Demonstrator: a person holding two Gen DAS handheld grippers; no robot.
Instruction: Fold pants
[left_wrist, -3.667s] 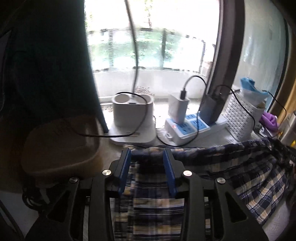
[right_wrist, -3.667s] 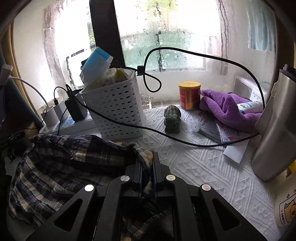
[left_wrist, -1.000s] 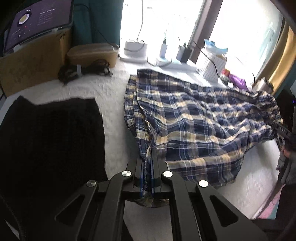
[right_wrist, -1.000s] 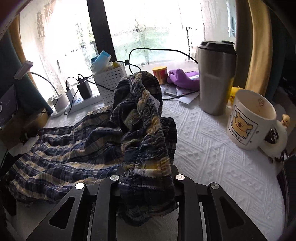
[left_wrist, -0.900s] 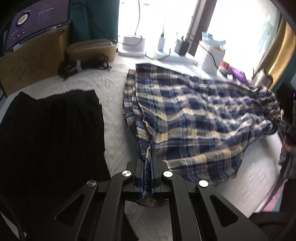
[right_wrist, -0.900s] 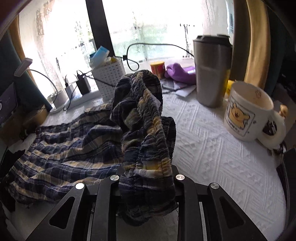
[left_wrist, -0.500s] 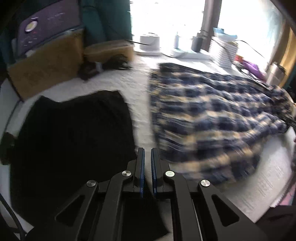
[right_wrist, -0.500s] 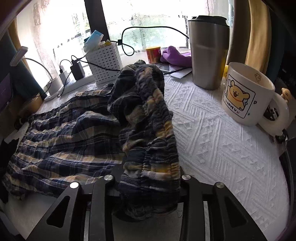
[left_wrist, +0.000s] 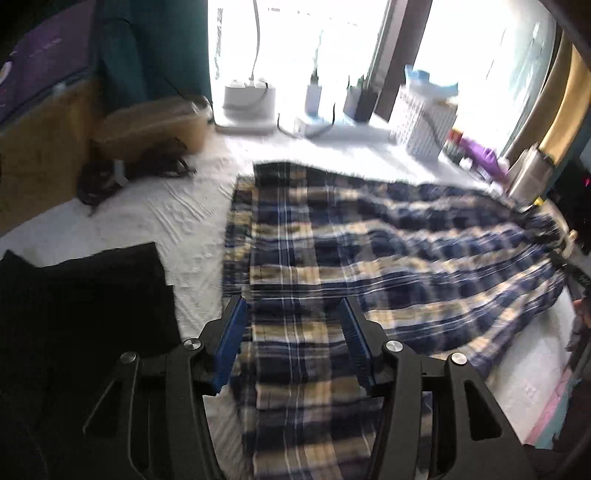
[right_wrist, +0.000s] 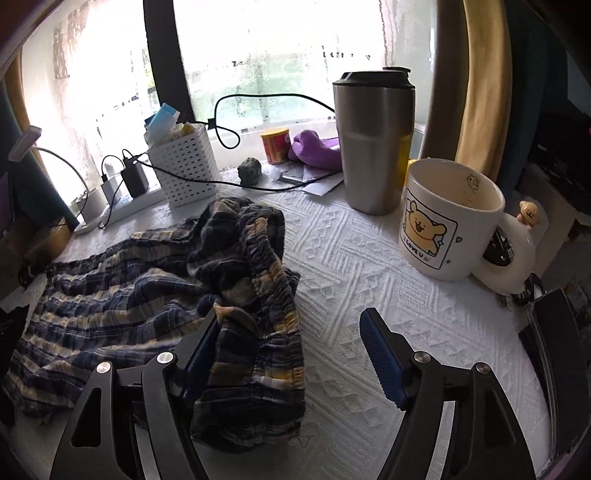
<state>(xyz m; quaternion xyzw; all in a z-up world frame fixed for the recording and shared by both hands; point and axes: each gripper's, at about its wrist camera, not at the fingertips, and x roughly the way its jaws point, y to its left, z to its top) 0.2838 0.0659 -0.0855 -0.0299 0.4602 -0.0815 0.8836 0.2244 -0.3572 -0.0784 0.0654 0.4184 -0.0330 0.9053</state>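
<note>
The blue and yellow plaid pants lie spread across the white tablecloth, one leg end running toward me under my left gripper. Its jaws are opening; the cloth lies flat below them and the blue pads do not press on it. In the right wrist view the gathered waistband sits in a heap on the table. My right gripper is opening around that heap. The cloth rests against the left pad, while the right pad stands well clear.
A bear mug and a steel tumbler stand just right of the waistband. At the back are a white basket, chargers with cables, a yellow can and a purple cloth. A black garment lies left of the pants.
The left gripper let go of the leg hem, swung left over the black garment, came back over the pants and opened. The right gripper opened and the lifted waistband slumped onto the table.
</note>
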